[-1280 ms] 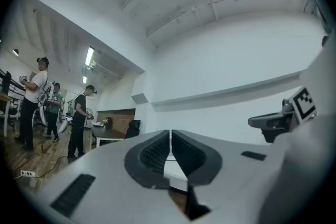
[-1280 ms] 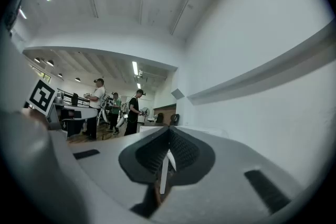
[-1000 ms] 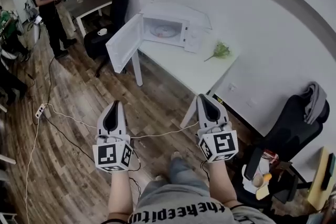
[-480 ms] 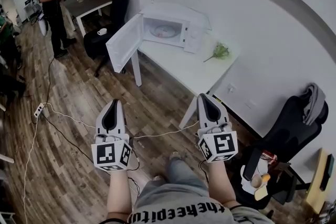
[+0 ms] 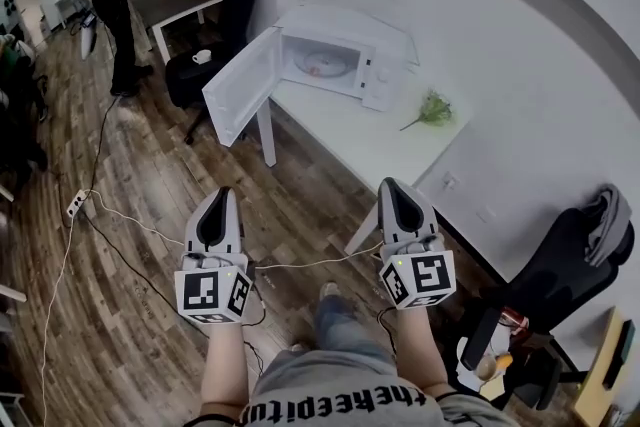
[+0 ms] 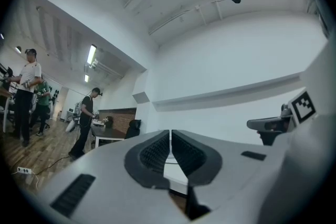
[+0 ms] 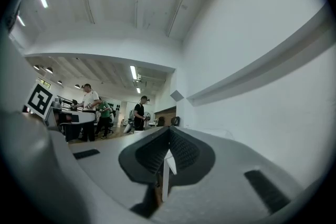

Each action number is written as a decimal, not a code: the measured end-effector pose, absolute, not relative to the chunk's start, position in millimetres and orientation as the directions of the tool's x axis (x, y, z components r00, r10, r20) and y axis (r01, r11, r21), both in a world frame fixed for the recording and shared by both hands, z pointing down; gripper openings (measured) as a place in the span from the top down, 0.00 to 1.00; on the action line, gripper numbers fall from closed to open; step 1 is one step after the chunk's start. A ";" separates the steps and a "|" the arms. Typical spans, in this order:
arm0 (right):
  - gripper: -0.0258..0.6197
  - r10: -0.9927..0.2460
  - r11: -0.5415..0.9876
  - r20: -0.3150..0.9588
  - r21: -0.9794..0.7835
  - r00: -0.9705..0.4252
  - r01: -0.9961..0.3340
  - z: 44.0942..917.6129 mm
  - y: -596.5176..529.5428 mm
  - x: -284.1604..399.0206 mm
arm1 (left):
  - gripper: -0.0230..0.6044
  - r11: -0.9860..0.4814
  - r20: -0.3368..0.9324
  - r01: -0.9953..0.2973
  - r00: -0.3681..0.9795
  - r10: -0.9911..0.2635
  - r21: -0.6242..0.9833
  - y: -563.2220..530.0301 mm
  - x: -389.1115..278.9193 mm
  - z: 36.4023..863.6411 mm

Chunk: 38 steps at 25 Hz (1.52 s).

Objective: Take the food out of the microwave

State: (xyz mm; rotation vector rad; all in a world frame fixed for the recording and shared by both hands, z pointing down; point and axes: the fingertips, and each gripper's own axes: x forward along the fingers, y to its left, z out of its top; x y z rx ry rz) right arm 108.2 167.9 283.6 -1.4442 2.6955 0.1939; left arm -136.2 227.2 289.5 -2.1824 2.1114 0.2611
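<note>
Standing well back from the open microwave, nothing gripped.
Holds the left gripper and right gripper out side by side above the wood-plank floor, forearms parallel, each pair of dark ribbed jaws pressed together, empty. Leaves the food, on a pale round plate, far off inside the boxy white microwave, door swung left, on a smooth white table.
</note>
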 end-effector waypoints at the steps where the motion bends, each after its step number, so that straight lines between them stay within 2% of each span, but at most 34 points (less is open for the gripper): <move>1: 0.95 -0.820 0.553 -0.128 0.073 -0.558 -0.830 283.9 157.5 106.6 | 0.94 -0.034 -0.188 -0.998 0.024 -0.982 0.047 217.5 -137.3 289.1; 21: 0.96 -0.766 0.622 -0.155 0.067 -0.624 -0.780 268.8 -36.8 111.2 | 0.94 0.039 -0.212 -0.999 -0.043 -0.976 0.027 45.8 -123.9 273.8; 38: 0.95 -0.744 0.656 -0.144 0.024 -0.652 -0.754 285.5 -101.5 110.3 | 0.94 0.040 -0.196 -0.999 -0.039 -0.980 -0.004 -15.4 -107.1 274.3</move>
